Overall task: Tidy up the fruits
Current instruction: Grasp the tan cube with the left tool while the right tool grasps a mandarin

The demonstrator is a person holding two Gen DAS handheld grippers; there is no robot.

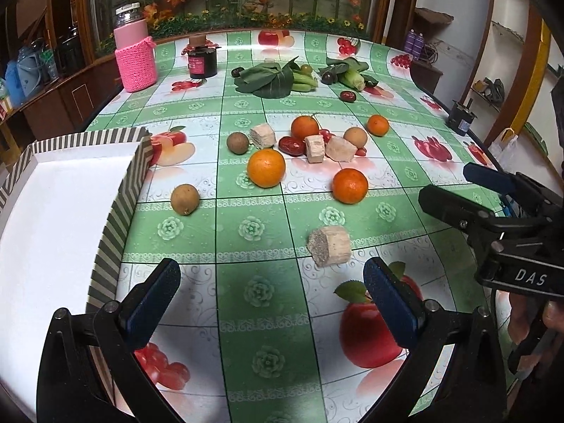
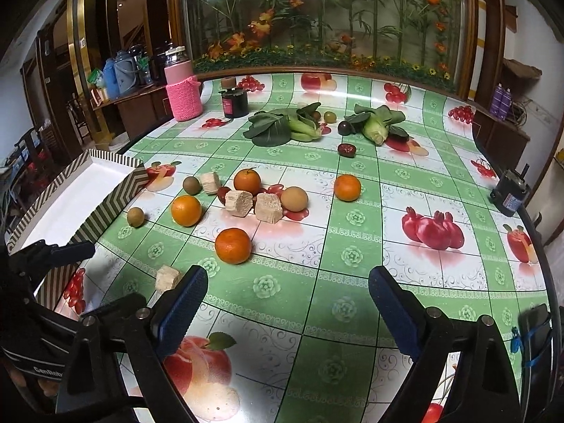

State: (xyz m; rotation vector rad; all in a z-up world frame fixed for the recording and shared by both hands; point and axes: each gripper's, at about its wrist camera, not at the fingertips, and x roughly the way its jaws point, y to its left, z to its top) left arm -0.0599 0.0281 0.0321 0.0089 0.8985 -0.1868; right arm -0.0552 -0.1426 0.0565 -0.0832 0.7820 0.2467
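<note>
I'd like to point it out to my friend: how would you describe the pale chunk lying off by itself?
Start at the striped box on the fruit-print tablecloth, then look toward the near edge. The lone pale chunk lies just ahead of the left tongs. Unlike the three similar chunks, it sits apart from the fruit cluster.

White tray (image 1: 53,211) cut off left

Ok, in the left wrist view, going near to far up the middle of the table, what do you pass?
Pale chunk → nearest orange → second orange → orange at the back of the cluster → leafy greens.
</note>
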